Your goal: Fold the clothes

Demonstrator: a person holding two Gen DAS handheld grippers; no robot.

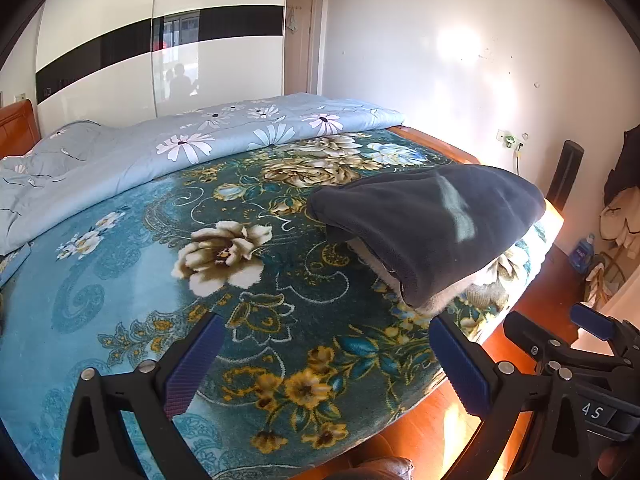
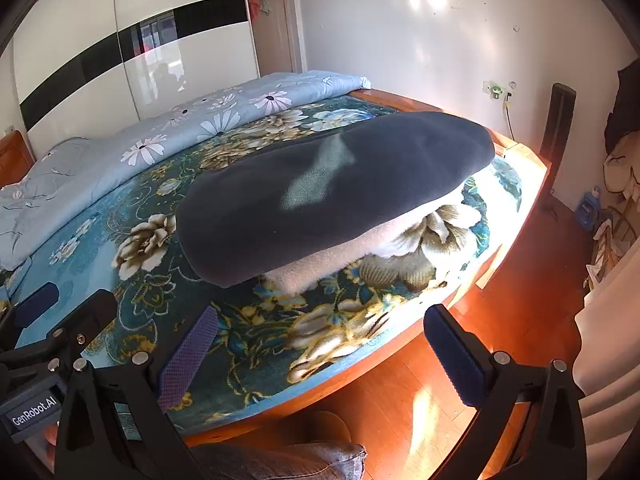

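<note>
A dark navy fleece garment (image 1: 432, 224) with a white fuzzy lining lies folded in a compact bundle on the floral blanket of the bed (image 1: 160, 264), near the bed's right edge. It also shows in the right wrist view (image 2: 320, 196), with the white lining (image 2: 312, 272) peeking out underneath. My left gripper (image 1: 326, 344) is open and empty, held above the blanket in front of the bundle. My right gripper (image 2: 320, 340) is open and empty, just short of the bundle's near edge. Each gripper shows at the edge of the other's view.
A light blue daisy quilt (image 1: 180, 148) lies bunched along the far side of the bed. A glossy wardrobe (image 1: 160, 48) stands behind. The wooden floor (image 2: 520, 280) runs right of the bed, with a blue bottle (image 2: 590, 206) and piled clothes by the wall.
</note>
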